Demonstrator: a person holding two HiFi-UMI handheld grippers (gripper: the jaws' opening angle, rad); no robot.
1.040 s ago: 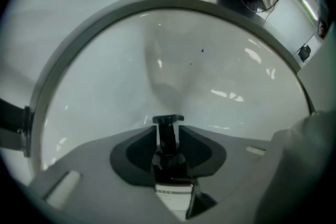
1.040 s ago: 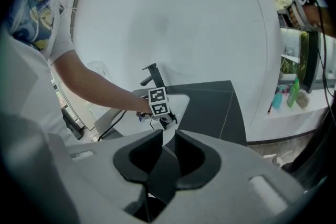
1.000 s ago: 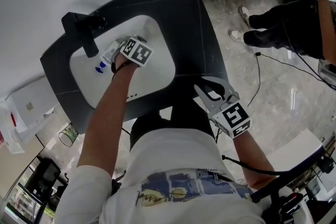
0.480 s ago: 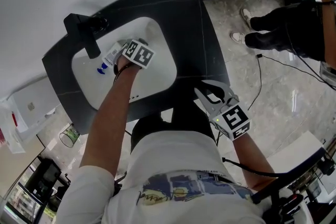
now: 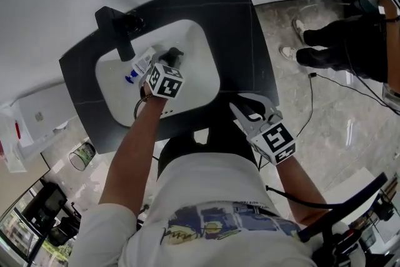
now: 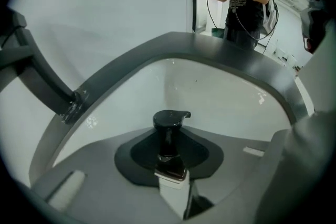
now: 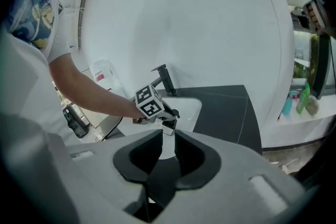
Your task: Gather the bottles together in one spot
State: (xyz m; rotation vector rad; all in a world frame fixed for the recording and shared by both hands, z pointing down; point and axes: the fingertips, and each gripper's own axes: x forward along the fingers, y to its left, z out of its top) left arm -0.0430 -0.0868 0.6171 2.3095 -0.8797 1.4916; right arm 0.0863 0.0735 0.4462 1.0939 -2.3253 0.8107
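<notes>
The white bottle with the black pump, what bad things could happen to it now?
The left gripper's fingers have just been closing on the white plastic pump bottle with the black head. If the hold is loose, it may slip and fall into the white sink. It might also bump the black faucet or the small blue-capped bottle close beside it.

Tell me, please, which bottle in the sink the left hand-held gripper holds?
The white plastic bottle with the black pump top, clamped in the left hand-held gripper; the blue-capped white bottle lies loose in the sink.
</notes>
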